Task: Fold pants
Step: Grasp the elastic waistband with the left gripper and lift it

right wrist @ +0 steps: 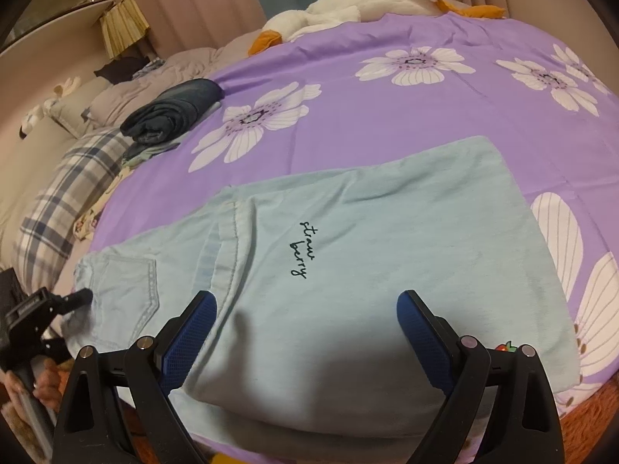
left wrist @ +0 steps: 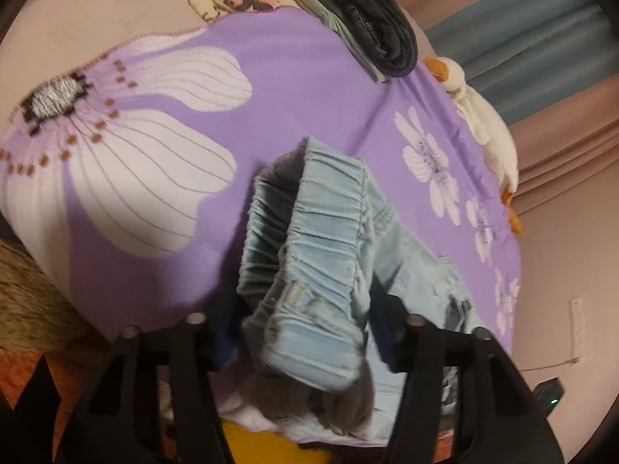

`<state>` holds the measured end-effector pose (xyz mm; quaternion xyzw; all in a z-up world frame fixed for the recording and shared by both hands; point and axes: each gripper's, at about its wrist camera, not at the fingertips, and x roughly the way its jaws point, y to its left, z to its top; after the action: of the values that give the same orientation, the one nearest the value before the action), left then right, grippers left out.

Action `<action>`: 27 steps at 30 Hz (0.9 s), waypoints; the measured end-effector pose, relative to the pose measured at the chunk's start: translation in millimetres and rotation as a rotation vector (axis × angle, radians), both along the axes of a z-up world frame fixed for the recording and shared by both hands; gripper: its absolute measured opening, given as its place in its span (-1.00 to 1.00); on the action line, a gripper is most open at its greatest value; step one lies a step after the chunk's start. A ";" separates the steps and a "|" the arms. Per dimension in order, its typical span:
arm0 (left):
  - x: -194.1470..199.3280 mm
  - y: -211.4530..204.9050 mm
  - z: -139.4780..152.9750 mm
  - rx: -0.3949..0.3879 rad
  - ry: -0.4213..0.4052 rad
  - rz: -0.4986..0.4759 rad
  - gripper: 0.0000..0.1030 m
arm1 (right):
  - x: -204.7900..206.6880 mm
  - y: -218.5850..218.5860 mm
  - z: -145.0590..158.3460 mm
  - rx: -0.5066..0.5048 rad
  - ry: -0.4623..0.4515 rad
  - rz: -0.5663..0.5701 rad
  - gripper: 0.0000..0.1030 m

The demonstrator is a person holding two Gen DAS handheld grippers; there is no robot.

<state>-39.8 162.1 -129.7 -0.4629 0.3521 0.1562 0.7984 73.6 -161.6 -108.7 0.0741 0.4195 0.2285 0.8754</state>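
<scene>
The left gripper [left wrist: 305, 332] pinches the jeans' [right wrist: 348, 263] elastic waistband [left wrist: 309, 239] – bunched, lifted off the purple floral bedspread [right wrist: 387, 116]; the right gripper [right wrist: 307, 332] hovers wide open, holding nothing.

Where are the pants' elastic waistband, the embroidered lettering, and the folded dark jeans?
elastic waistband [left wrist: 325, 228], left wrist view, on its gathered front.
embroidered lettering [right wrist: 303, 249], right wrist view, mid-script on the light blue leg.
folded dark jeans [right wrist: 174, 110], right wrist view, on the roll's top.
</scene>
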 end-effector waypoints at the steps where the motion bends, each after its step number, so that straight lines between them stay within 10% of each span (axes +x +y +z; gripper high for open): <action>1: 0.3 -0.2 0.1 -0.011 -0.007 0.002 -0.08 | -0.2 -0.2 -0.2 0.003 0.000 0.001 0.82; 27: 24.5 -78.4 111.7 0.246 -0.149 -0.152 -0.24 | 2.1 -24.4 -0.2 0.094 0.009 -0.057 0.82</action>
<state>-15.3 83.6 -17.9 -0.3442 0.3041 0.1025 0.8824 75.7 -186.0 -108.9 0.1278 0.4098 0.2226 0.8753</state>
